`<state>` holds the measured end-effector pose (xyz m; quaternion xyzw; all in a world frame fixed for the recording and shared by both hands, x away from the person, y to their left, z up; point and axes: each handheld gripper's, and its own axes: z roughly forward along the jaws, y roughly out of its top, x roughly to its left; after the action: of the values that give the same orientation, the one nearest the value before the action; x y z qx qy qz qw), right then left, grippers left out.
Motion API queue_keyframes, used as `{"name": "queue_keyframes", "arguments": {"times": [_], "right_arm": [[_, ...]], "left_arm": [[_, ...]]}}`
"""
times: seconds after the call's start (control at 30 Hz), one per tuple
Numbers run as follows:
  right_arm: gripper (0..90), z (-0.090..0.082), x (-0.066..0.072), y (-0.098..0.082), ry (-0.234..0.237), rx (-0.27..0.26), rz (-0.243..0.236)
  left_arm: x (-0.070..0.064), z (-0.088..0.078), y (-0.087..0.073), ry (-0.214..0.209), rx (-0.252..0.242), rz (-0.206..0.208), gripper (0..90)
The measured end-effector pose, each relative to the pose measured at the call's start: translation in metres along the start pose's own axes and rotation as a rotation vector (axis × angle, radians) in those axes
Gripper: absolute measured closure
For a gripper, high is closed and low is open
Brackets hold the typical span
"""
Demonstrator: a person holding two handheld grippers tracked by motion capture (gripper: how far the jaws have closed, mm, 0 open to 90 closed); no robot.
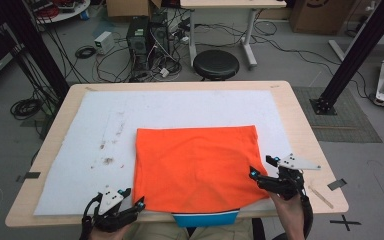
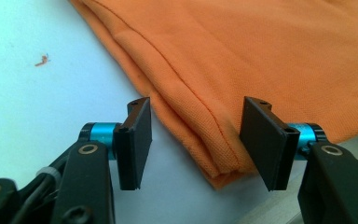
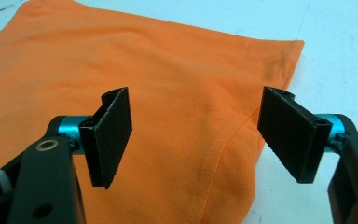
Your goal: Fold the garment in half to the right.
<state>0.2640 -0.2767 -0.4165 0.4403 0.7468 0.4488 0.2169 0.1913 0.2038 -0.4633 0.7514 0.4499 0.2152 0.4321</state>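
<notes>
The bench [image 1: 300, 125] carried a white mat [image 1: 180, 107], bare from 9 through 12 to 2 o'clock around the folded orange shirt [image 1: 195, 165], which lay at the near edge. The left hand-held gripper [image 1: 132, 206] stood part open astride the shirt's 7 o'clock corner, pads clear. The right hand-held gripper [image 1: 260, 167] gaped wide over the 4 o'clock edge, holding nothing.

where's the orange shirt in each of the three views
High view: orange shirt lies folded at the table's near centre, between both grippers.
Left gripper view: its folded corner sits between the open jaws.
Right gripper view: it spreads under and beyond the jaws.
Shared landmark: the white mat beneath it.
</notes>
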Motion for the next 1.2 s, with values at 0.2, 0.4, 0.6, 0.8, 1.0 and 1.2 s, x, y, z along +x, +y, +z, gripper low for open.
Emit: {"name": "queue_keyframes", "arguments": {"times": [0.2, 0.4, 0.6, 0.8, 1.0, 1.2], "right_arm": [[26.8, 0.003, -0.001, 0.001, 0.005, 0.017, -0.003], [26.8, 0.005, 0.000, 0.002, 0.006, 0.024, -0.008], [26.8, 0.005, 0.001, 0.003, 0.007, 0.026, -0.005], [26.8, 0.006, 0.002, 0.005, 0.011, 0.026, -0.012], [26.8, 0.009, 0.005, 0.005, 0.014, 0.030, -0.010], [26.8, 0.014, 0.007, 0.010, 0.024, 0.037, -0.024]], "left_arm": [[-0.004, 0.000, -0.004, 0.008, -0.021, -0.004, 50.0], [-0.003, -0.002, -0.008, 0.001, -0.040, -0.018, 48.4], [-0.005, -0.002, -0.009, 0.010, -0.052, -0.016, 48.6], [-0.006, -0.001, -0.009, 0.014, -0.054, -0.017, 51.0], [-0.005, 0.000, -0.011, -0.010, -0.076, -0.018, 58.7], [-0.003, 0.000, -0.014, -0.039, -0.095, -0.032, 67.2]]}}
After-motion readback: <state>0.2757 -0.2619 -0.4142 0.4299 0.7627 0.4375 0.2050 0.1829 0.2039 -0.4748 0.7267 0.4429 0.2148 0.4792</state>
